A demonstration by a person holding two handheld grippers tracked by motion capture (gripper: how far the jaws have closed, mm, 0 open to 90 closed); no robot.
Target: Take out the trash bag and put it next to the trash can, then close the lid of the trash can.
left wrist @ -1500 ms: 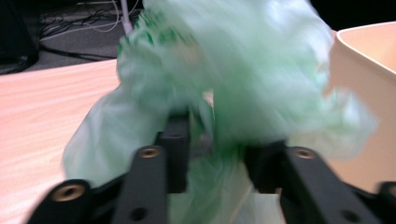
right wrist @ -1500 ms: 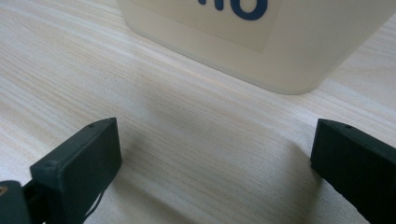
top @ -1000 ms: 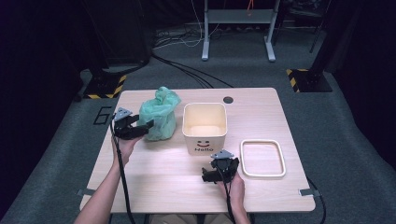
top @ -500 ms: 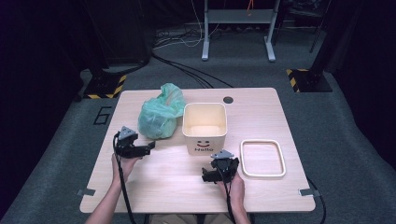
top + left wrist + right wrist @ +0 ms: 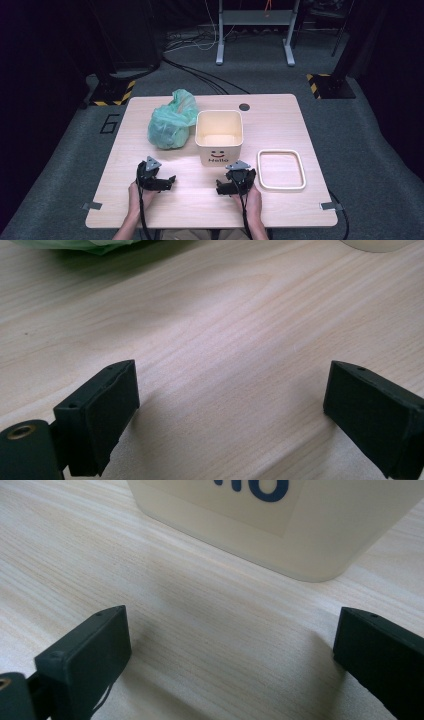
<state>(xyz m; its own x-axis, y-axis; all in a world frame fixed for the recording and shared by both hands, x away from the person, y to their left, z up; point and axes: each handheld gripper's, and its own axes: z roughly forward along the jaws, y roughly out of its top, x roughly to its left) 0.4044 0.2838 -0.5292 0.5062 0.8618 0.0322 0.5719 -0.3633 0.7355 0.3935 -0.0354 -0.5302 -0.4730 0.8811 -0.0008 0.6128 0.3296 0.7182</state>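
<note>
One bag [image 5: 171, 124], one bin [image 5: 219, 136], one frame [image 5: 280, 169].

The cream square plastic bin [image 5: 219, 136] at the middle of the table bears the word "Hello" in dark blue under a small smiley face, on its near wall. On the grey carpet floor [image 5: 75, 150], just left of the table, stands a large dark "6".

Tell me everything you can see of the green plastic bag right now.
The green plastic bag is thin, translucent, pale mint film, crumpled into a loose, puffy mound with a bunched peak at its top right. It sits on the wooden table, toward the far left, beside the cream bin and close against its left wall; whether they touch is unclear. Nothing grips it. Its contents cannot be made out. Its lower edge also shows along the top of the left gripper view.
</note>
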